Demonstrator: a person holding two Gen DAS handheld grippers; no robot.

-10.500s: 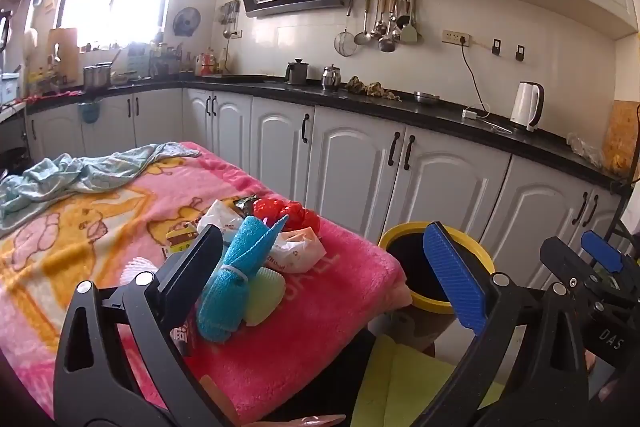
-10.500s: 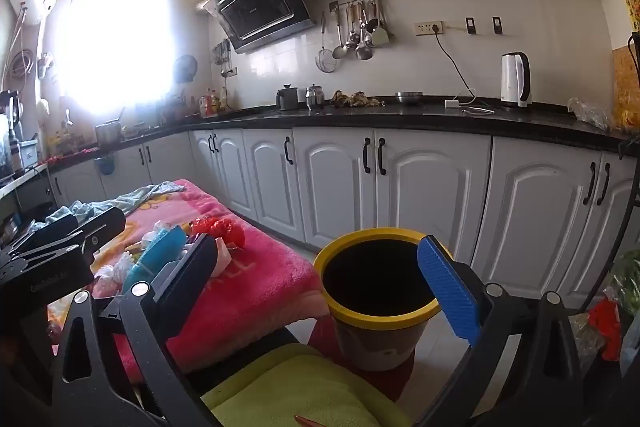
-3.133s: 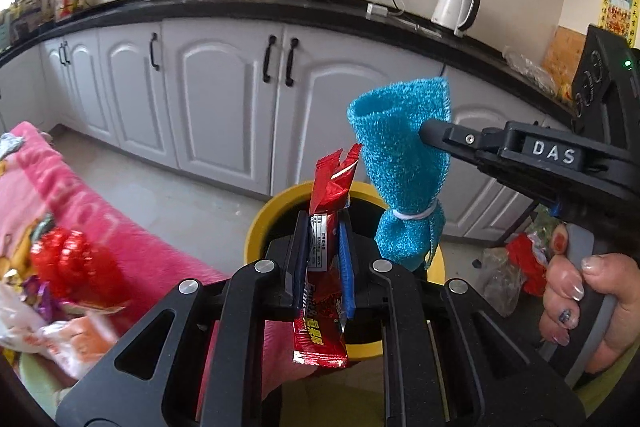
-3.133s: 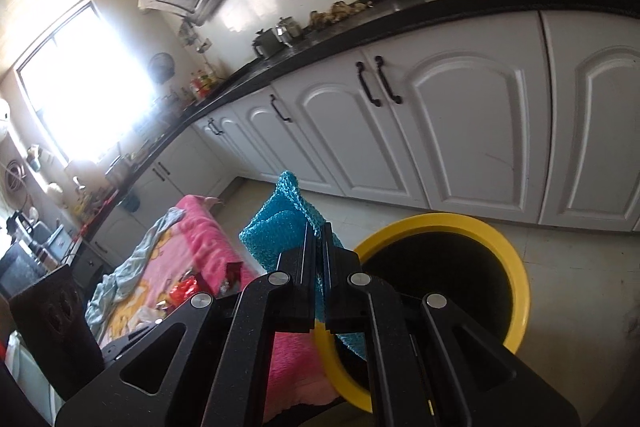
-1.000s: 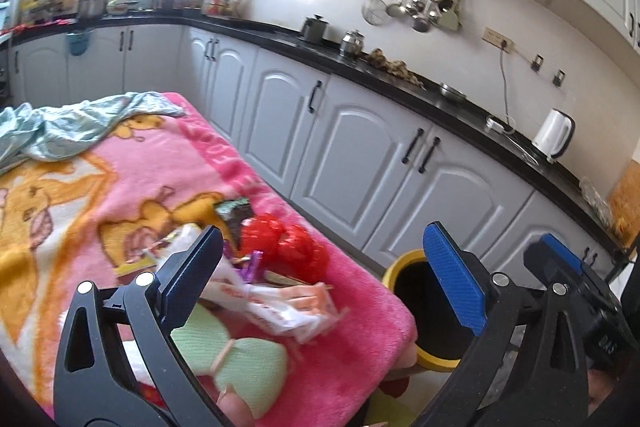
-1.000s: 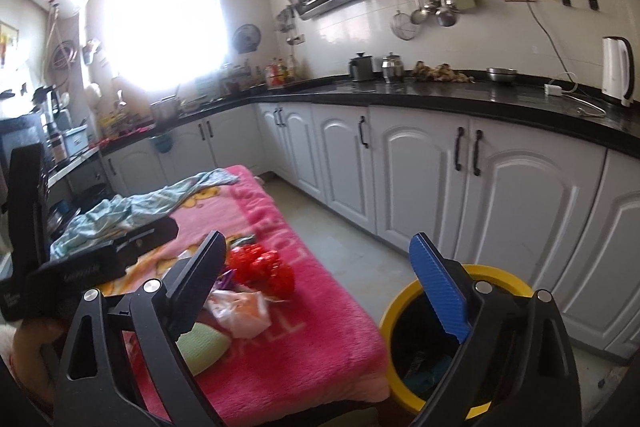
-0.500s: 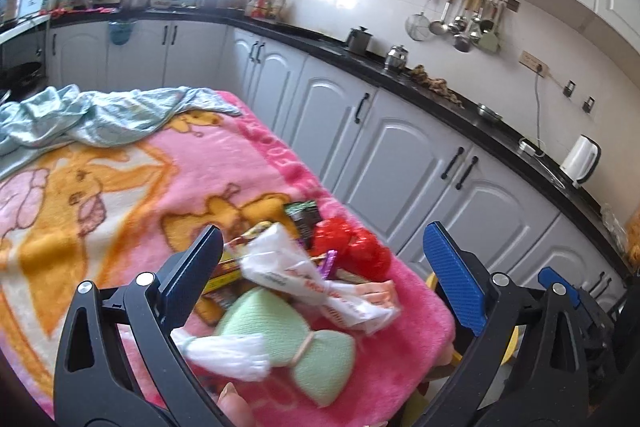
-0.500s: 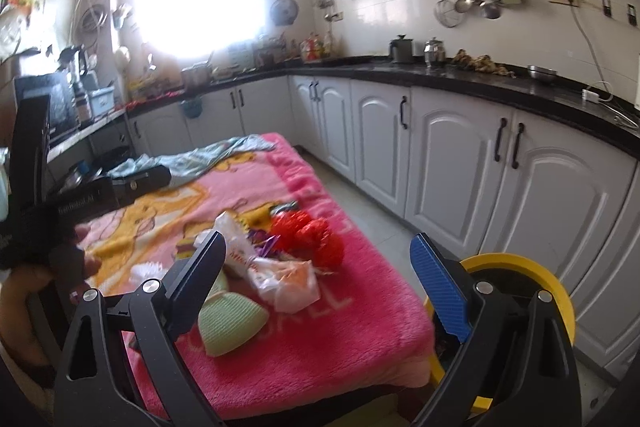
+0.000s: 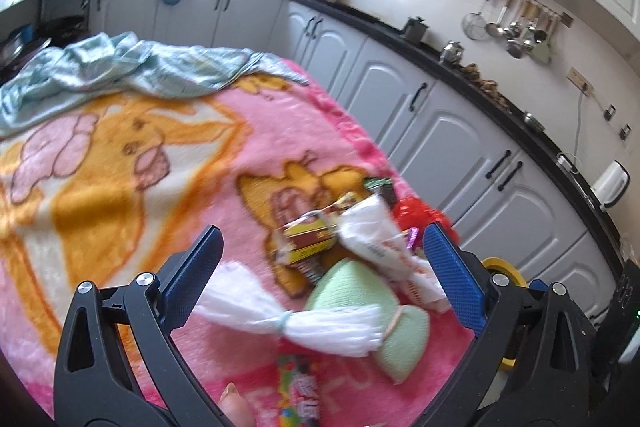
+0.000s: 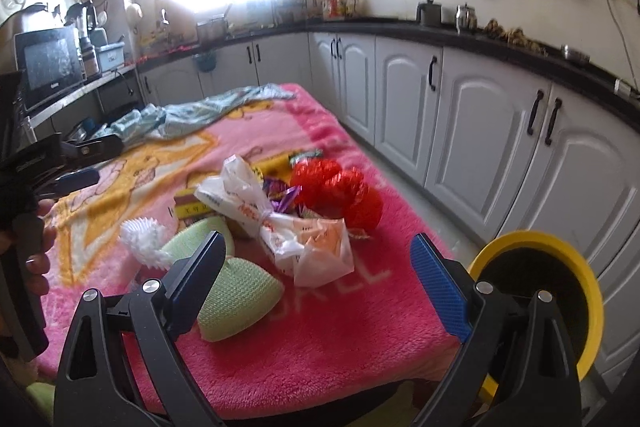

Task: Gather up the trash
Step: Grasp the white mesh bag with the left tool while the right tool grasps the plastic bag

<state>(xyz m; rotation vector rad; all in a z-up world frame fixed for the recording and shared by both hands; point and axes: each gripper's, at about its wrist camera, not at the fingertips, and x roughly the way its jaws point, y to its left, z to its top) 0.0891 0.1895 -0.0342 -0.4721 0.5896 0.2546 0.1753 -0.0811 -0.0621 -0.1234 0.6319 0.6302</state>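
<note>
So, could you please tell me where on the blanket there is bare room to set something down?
The blanket is bare along its near edge, between the green pouch and the yellow bin. A wide bare stretch also lies between the trash pile and the teal cloth. The corner nearest the bin is crowded with wrappers.

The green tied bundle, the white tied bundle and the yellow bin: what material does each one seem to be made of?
Green tied bundle: probably knitted or woven cloth, matte, with a visible ribbed texture.
White tied bundle: likely thin plastic film, translucent and crinkled, though it is blurred.
Yellow bin: looks like moulded plastic, with a smooth, slightly glossy rim.
</note>
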